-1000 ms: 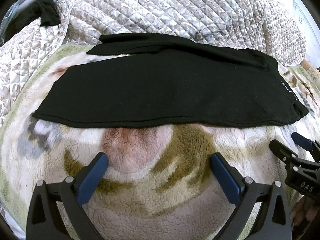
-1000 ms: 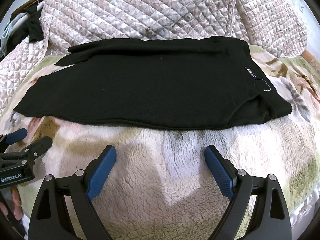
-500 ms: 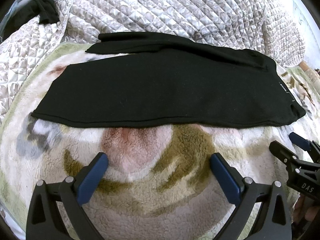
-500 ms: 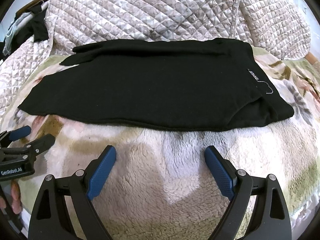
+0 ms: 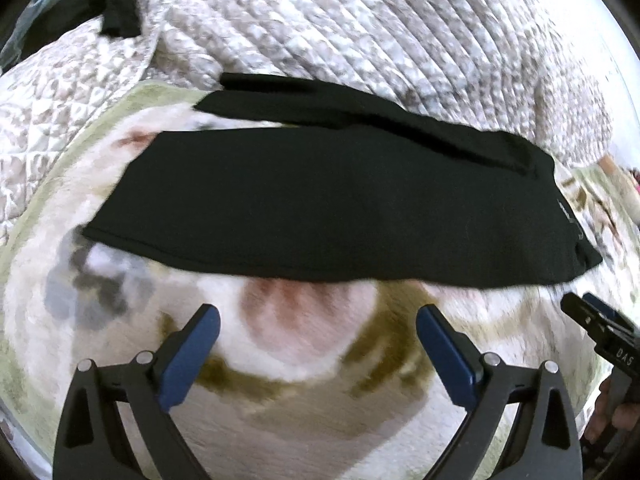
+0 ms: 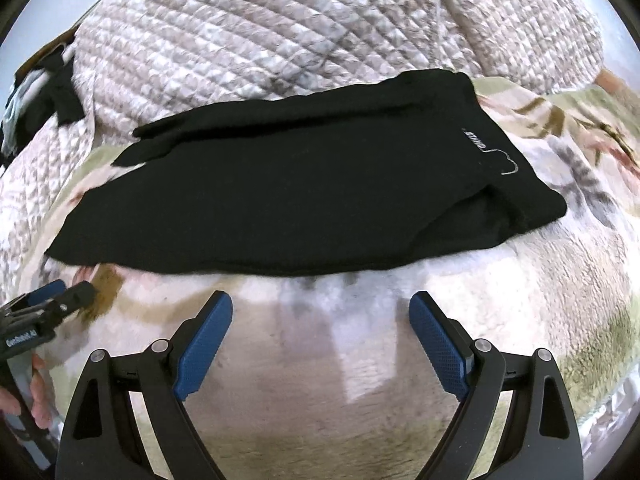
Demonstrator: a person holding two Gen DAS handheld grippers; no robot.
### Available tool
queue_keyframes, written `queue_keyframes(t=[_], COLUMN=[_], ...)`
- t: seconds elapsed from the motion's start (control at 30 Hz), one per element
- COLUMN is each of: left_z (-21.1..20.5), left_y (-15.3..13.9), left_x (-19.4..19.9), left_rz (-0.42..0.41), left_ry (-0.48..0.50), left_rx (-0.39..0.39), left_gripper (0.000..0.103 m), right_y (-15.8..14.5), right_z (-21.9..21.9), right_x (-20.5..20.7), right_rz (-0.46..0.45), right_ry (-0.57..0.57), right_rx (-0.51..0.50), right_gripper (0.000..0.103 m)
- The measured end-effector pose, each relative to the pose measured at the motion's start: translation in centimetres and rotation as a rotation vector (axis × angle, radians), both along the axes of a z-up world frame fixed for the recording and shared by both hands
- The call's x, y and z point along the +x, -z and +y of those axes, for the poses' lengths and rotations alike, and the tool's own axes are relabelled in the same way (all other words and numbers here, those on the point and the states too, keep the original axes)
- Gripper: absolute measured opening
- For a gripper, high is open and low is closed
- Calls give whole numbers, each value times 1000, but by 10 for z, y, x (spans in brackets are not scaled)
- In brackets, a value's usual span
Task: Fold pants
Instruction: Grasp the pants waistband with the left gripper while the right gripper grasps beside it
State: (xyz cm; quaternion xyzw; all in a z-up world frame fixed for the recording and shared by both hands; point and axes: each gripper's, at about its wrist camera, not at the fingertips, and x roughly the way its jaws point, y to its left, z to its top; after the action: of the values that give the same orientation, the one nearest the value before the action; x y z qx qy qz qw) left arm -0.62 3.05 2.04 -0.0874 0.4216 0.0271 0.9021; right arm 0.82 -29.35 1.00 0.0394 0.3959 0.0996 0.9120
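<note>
Black pants [image 5: 328, 208] lie flat across a fleece blanket, legs stacked, cuffs to the left and waistband to the right. They also show in the right wrist view [image 6: 288, 200], with a small white logo [image 6: 472, 140] near the waistband. My left gripper [image 5: 318, 316] is open and empty, just short of the pants' near edge. My right gripper [image 6: 320, 304] is open and empty, just short of the near edge toward the waist end. Each gripper shows at the edge of the other's view, the right one [image 5: 588, 312] and the left one [image 6: 68, 294].
The patterned fleece blanket [image 5: 304, 360] covers the bed under the pants. A quilted beige cover [image 6: 300, 32] rises behind them. Dark clothing [image 5: 116, 8] lies at the far left corner.
Both grippers have moved a little toward the pants and turned slightly; the pants now look tilted in both views. The pants themselves have not moved.
</note>
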Motion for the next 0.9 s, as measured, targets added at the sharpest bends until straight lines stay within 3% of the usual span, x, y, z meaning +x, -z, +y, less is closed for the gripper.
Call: queue_keyframes(t=[0.2, 0.37, 0.57, 0.7, 0.77, 0.83, 0.87, 0.9], left_z=[38, 74, 98, 109, 114, 117, 120, 123], left_y=[0, 6, 8, 10, 10, 11, 12, 13], left_x=[6, 16, 30, 40, 42, 44, 45, 45], left_rz=[0, 10, -38, -55, -63, -64, -64, -61], left_ry=[-102, -169, -229, -276, -303, -327, -338, -353], left_rx=[-44, -191, -297, -283, -258, -232, -224, -221], left_gripper=[100, 98, 94, 75, 61, 40, 33, 20], right_y=[1, 5, 9, 11, 10, 11, 12, 13], right_z=[-35, -64, -95, -112, -115, -122, -124, -127], right_x=[11, 26, 51, 62, 65, 69, 72, 73], right_rz=[22, 40, 35, 34, 30, 28, 33, 33], right_ry=[103, 177, 271, 340, 355, 377, 387, 392], right_rx=[74, 159, 294, 376, 374, 386, 391, 392], right_gripper=[90, 90, 90, 84, 74, 56, 51, 44])
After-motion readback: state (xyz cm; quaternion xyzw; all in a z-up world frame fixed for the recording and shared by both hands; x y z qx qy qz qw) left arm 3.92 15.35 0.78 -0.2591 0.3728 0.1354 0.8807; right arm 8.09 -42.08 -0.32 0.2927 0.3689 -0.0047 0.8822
